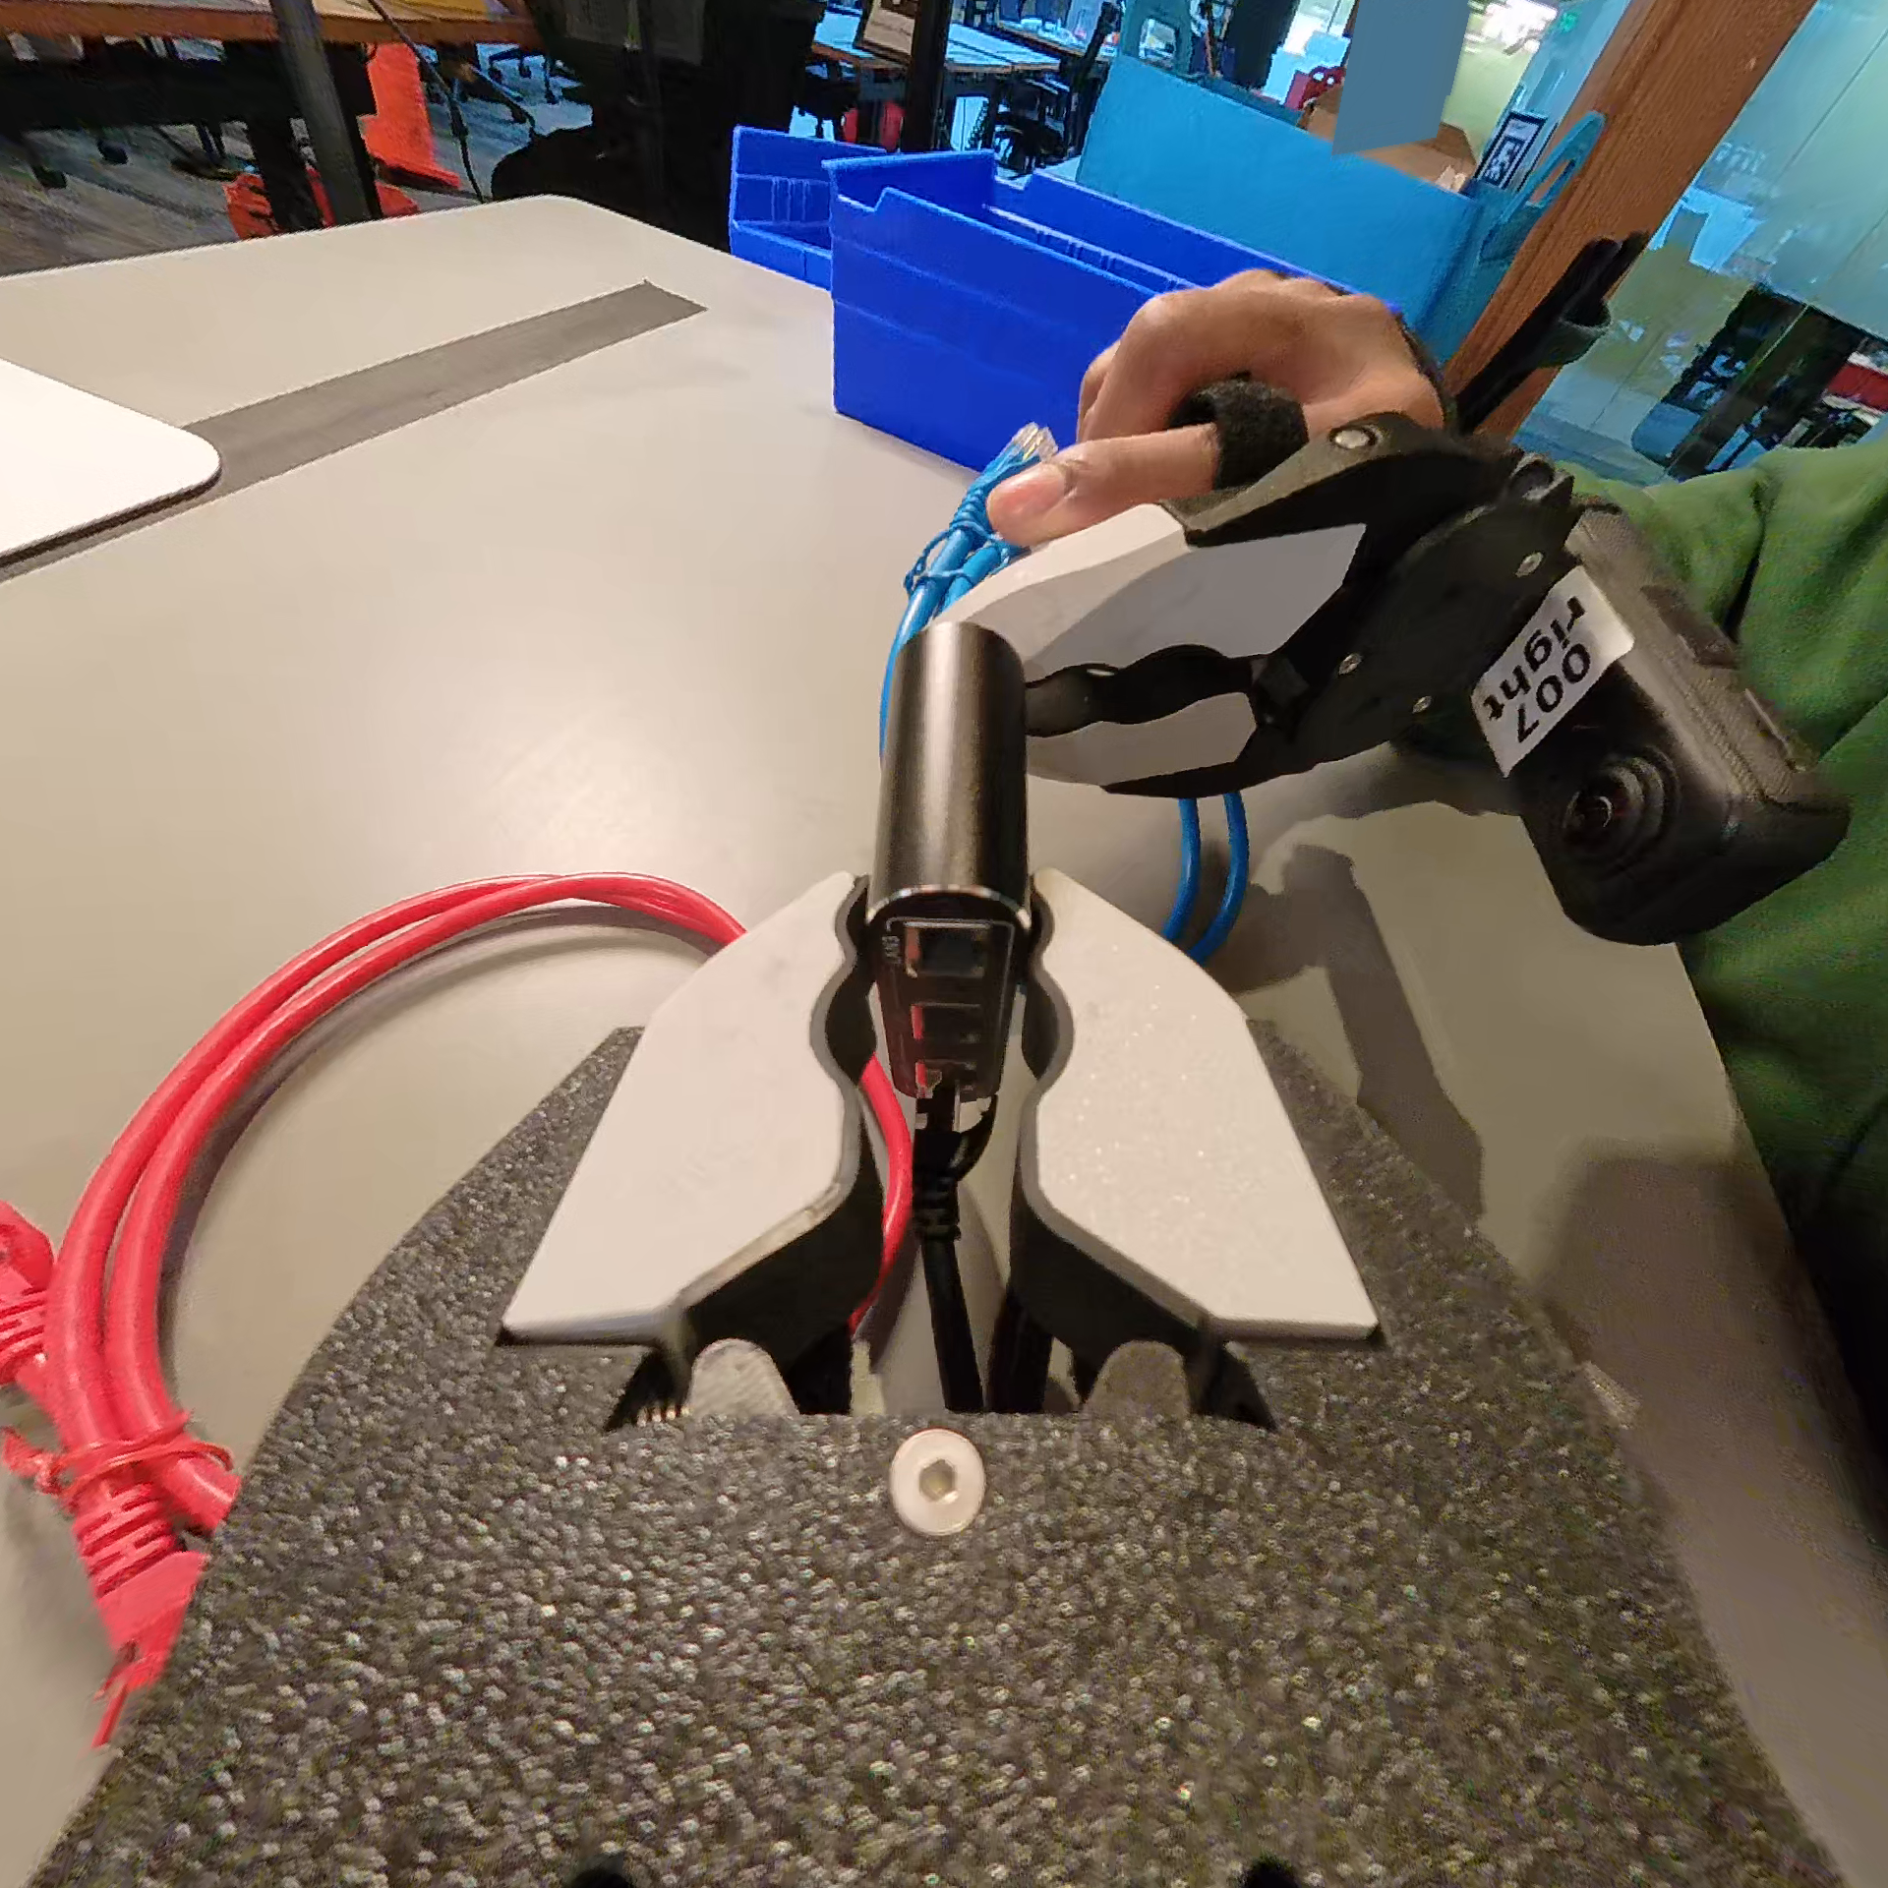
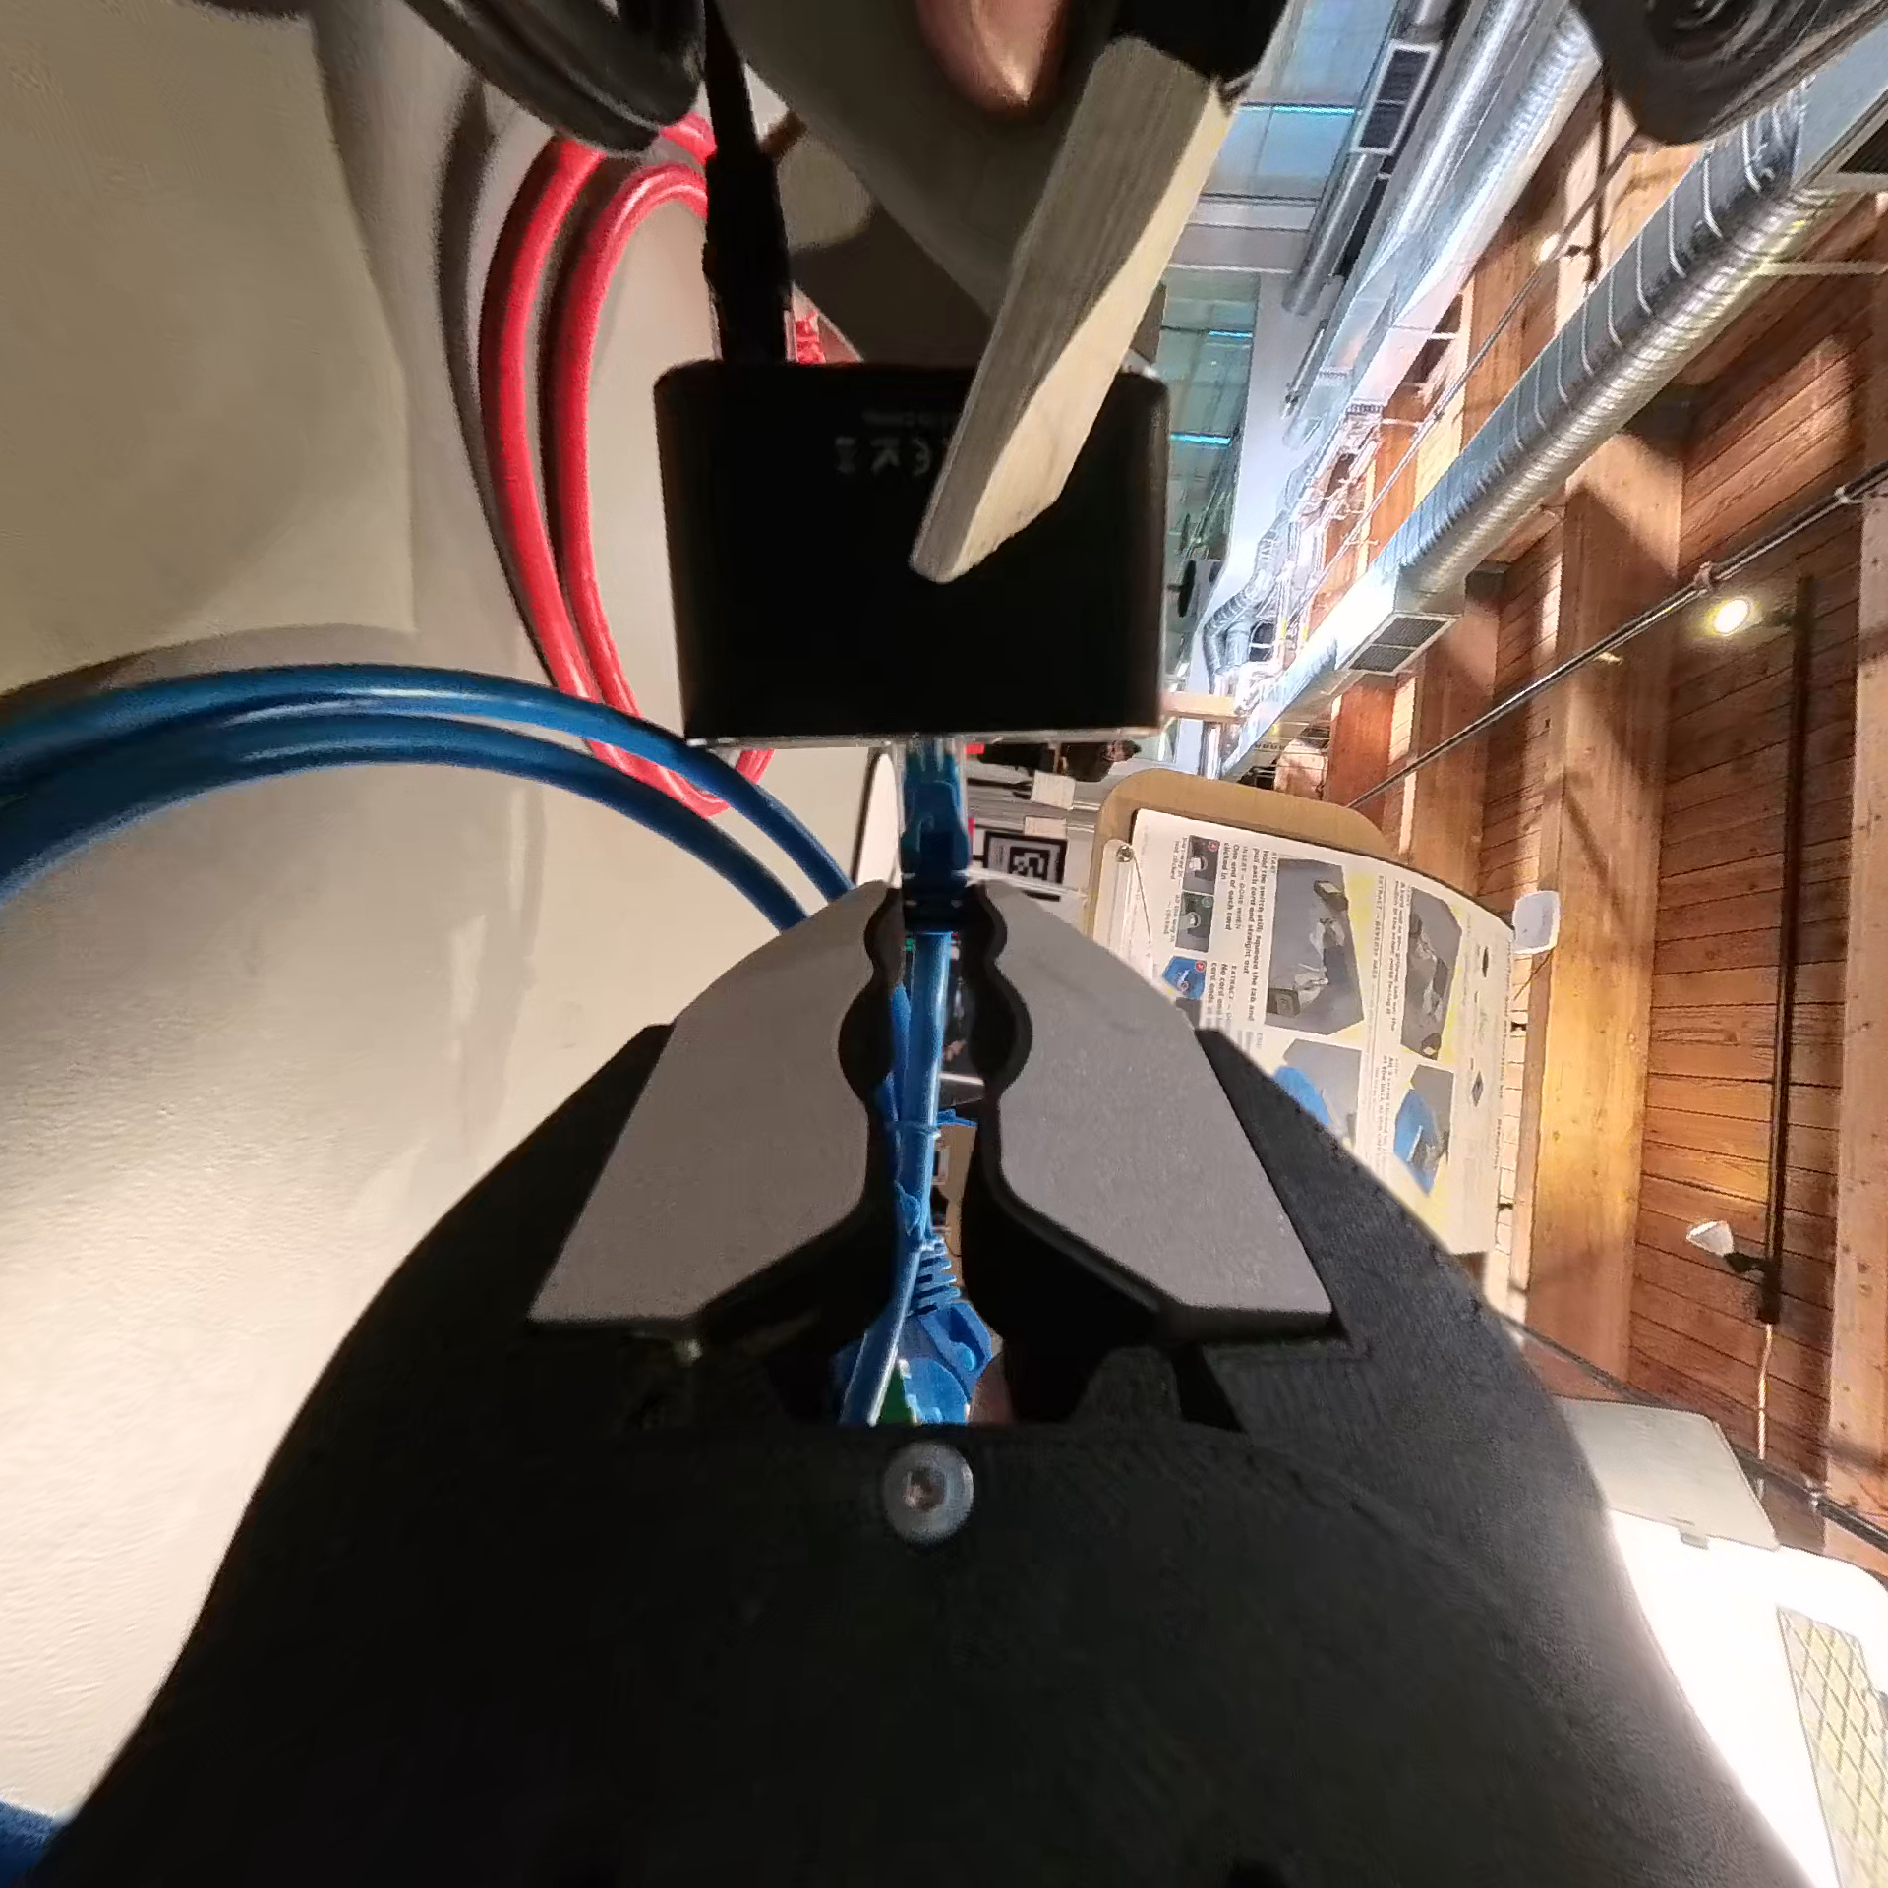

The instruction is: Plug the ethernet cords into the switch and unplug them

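My left gripper [image 1: 945, 899] is shut on the black switch [image 1: 950, 776] and holds it upright above the table [image 1: 409, 664]. Its near face shows ports, with a black cable [image 1: 945, 1226] in the lowest. My right gripper [image 2: 935, 909] is shut on the blue ethernet cord [image 2: 337, 715] just behind its plug [image 2: 932, 817]. The plug's tip meets the switch [image 2: 817, 613] at the end opposite the black cable; how deep it sits is hidden. In the left wrist view the right gripper [image 1: 1032, 705] is behind the switch. The red cord [image 1: 307, 971] lies coiled on the table at the left.
Blue plastic bins [image 1: 1022, 296] stand at the table's far edge. A white board [image 1: 82, 460] and a grey strip [image 1: 439, 378] lie at the far left. A person's green sleeve [image 1: 1819, 817] is at the right. An instruction sheet [image 2: 1308, 1001] stands beyond the switch. Tip to tip, the grippers are about 4 cm apart.
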`<state>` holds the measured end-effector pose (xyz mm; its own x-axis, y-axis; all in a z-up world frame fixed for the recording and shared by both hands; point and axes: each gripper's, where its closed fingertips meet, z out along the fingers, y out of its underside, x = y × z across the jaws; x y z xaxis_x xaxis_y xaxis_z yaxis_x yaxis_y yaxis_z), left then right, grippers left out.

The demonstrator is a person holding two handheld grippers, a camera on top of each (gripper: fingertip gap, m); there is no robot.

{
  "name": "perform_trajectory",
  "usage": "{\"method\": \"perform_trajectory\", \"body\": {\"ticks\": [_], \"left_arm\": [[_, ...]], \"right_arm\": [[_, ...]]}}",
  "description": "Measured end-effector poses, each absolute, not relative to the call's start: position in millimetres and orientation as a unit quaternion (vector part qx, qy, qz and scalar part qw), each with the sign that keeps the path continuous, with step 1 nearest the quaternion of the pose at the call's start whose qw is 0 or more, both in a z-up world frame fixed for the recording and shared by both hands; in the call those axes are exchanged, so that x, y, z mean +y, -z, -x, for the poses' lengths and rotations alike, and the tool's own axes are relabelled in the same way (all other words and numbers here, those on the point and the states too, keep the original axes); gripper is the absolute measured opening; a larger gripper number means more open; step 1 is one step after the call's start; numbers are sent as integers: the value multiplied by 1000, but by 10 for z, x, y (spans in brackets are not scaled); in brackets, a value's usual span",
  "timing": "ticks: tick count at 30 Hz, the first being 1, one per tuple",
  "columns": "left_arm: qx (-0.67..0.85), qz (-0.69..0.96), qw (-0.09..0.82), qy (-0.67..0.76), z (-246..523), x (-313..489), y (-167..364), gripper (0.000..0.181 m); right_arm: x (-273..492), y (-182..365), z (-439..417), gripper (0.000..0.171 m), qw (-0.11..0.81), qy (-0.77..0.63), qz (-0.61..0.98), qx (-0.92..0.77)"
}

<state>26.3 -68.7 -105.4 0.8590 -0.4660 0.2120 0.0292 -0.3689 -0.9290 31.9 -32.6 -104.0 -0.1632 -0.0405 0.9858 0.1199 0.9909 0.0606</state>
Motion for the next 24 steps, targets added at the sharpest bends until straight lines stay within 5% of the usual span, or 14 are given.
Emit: {"method": "perform_trajectory", "body": {"ticks": [16,24], "left_arm": [[133,803,534,228,-284,-683,1037,26],[52,746,625,224,326,-750,619,38]], "right_arm": [[-341,1051,-350,10,639,-5,61,-767],[-74,1411,-449,11,553,-62,111,-823]]}}
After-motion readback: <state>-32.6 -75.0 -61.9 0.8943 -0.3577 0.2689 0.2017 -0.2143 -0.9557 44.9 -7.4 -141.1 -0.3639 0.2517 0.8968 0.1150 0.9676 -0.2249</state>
